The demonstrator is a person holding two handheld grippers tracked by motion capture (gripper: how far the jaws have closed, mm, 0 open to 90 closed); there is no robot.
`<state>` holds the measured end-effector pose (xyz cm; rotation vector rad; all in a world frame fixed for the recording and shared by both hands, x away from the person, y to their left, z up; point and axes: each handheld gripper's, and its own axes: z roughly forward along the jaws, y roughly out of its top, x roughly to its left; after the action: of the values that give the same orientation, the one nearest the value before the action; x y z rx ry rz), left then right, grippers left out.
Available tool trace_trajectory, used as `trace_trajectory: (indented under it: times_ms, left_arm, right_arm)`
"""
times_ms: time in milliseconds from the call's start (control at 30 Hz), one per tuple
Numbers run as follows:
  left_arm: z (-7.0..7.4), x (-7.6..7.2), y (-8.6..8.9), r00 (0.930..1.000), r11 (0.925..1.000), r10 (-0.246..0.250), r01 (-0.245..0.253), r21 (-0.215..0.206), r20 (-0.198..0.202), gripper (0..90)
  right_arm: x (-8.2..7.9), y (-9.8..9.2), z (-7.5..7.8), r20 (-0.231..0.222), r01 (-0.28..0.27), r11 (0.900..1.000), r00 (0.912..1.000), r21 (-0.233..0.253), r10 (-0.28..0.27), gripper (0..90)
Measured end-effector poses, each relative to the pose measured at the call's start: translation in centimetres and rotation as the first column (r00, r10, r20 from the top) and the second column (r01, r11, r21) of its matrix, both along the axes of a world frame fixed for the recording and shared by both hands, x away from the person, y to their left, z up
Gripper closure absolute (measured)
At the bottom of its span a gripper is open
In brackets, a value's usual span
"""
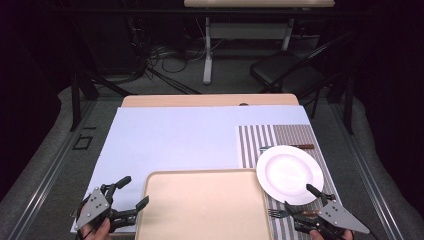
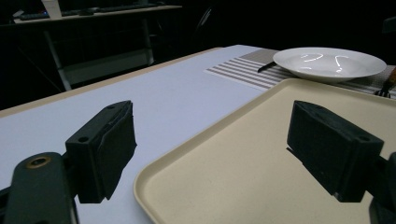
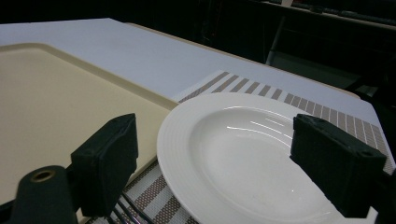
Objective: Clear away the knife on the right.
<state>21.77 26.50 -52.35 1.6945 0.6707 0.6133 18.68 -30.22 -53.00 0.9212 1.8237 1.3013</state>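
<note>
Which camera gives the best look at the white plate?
The high view: the whole plate lies on the striped mat. The right gripper view shows it close but cut off; the left gripper view shows it far off, edge-on.

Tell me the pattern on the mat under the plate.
The placemat has brown and white stripes; clearest in the high view, under the white plate.

We see the tray [image 1: 202, 205] cut off by the high view's bottom edge. The plate [image 1: 289, 174] covers part of the knife [image 1: 295, 147], and the fork [image 1: 280, 213] lies partly hidden beneath the right gripper [image 1: 302, 199].
</note>
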Motion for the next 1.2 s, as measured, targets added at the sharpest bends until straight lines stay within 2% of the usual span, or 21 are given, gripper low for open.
trace_trajectory:
  times_ms: [267, 300, 400, 500, 567, 633, 767, 900, 1133, 1200]
  left_arm:
    - [0.0, -0.1, 0.2, 1.0, 1.0, 0.004, -0.004, -0.006, 0.0, 15.7]
    - [0.1, -0.1, 0.2, 1.0, 1.0, 0.003, -0.003, -0.009, -0.001, 15.7]
    - [0.1, -0.2, 0.1, 1.0, 1.0, -0.006, 0.006, -0.006, 0.002, 15.7]
    - [0.1, -0.3, 0.0, 0.9999, 0.9999, -0.01, 0.01, 0.005, 0.004, 15.7]
    - [0.2, -0.3, -0.1, 0.9999, 0.9999, -0.012, 0.012, 0.009, 0.004, 15.7]
    - [0.1, -0.3, -0.1, 0.9999, 0.9999, -0.013, 0.013, 0.008, 0.001, 15.7]
    - [0.1, -0.2, -0.1, 1.0, 1.0, -0.008, 0.008, 0.001, -0.003, 15.7]
    - [0.0, -0.2, 0.0, 0.9999, 1.0, -0.008, 0.008, 0.001, -0.008, 15.7]
    - [0.0, -0.1, 0.1, 0.9999, 1.0, -0.006, 0.006, -0.002, -0.013, 15.7]
    - [0.0, -0.1, 0.0, 0.9999, 1.0, -0.007, 0.007, -0.002, -0.014, 15.7]
  right_arm:
    - [-0.1, -1.1, 0.9, -0.02, 0.03, 0.999, 0.9993, -0.023, -0.03, 14.3]
    - [0.1, -1.6, 1.1, -0.047, 0.025, 0.999, 0.9985, -0.027, -0.026, 14.3]
    - [0.4, -2.0, 1.3, -0.063, 0.032, 0.999, 0.9974, -0.029, -0.034, 14.3]
    - [0.9, -2.7, 1.6, -0.109, 0.087, 0.994, 0.9895, -0.067, -0.094, 14.5]
    - [1.1, -3.5, 1.8, -0.145, 0.086, 0.992, 0.9844, -0.094, -0.1, 14.6]
    - [1.3, -4.3, 2.2, -0.161, 0.087, 0.991, 0.9816, -0.098, -0.102, 14.6]
    - [1.9, -5.5, 2.7, -0.17, 0.084, 0.992, 0.9804, -0.095, -0.099, 16.0]
    - [2.9, -6.3, 3.2, -0.165, 0.069, 0.991, 0.9824, -0.111, -0.087, 22.2]
    - [5.0, -7.2, 3.4, -0.172, 0.051, 0.984, 0.9817, -0.169, -0.081, 26.4]
    - [6.1, -7.8, 3.4, -0.185, 0.038, 0.984, 0.9802, -0.177, -0.072, 29.0]
